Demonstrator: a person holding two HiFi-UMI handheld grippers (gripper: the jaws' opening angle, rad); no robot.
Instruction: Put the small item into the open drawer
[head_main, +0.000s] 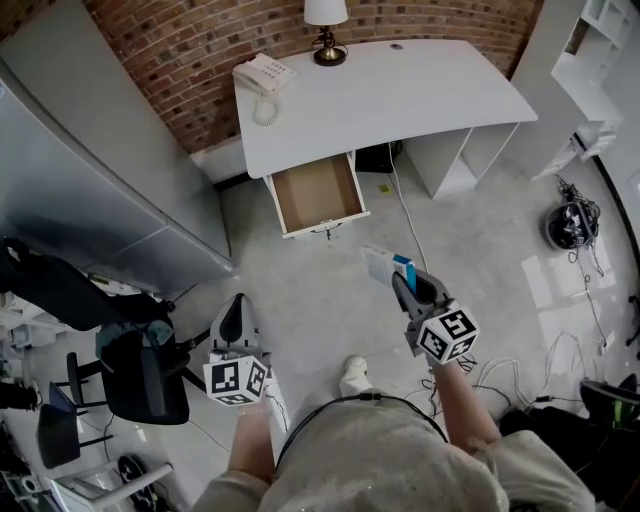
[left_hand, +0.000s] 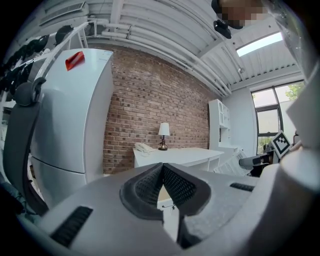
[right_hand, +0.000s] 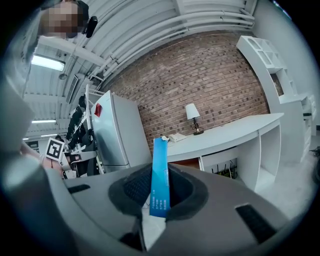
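Floor of pale grey concrete (head_main: 300, 290) fills most of the head view; the person stands on it, well back from the furniture. White curved tabletop (head_main: 400, 90) sits against the red brick wall (head_main: 180, 60) and carries a white telephone (head_main: 263, 73) and a small lamp with a white shade (head_main: 326, 30).

Shallow wooden drawer with a white front (head_main: 315, 192) is pulled fully out from under the left end of the tabletop. Its brown bottom looks bare; nothing lies in it that I can see.

Right tongs (head_main: 408, 285) are raised and aimed towards the drawer, but are well apart from it, over open floor. They pinch a flat white-and-blue packet (head_main: 385, 265), which the right gripper view shows standing on edge between the pads (right_hand: 160, 175), its blue edge upward and proud of the tips.

Left tongs (head_main: 237, 302) hang low at the person's left side. In the left gripper view the ribbed pads (left_hand: 150, 185) are pressed together at the tips with nothing between them.

Status, as judged:
- Drawer already open: done.
- Packet picked up and held firmly: done.
- Carry to the drawer: in hand, much of the way left.
- Lowering over the brown bottom and releasing: not yet begun.
- Left tongs appear to have no part in this step.
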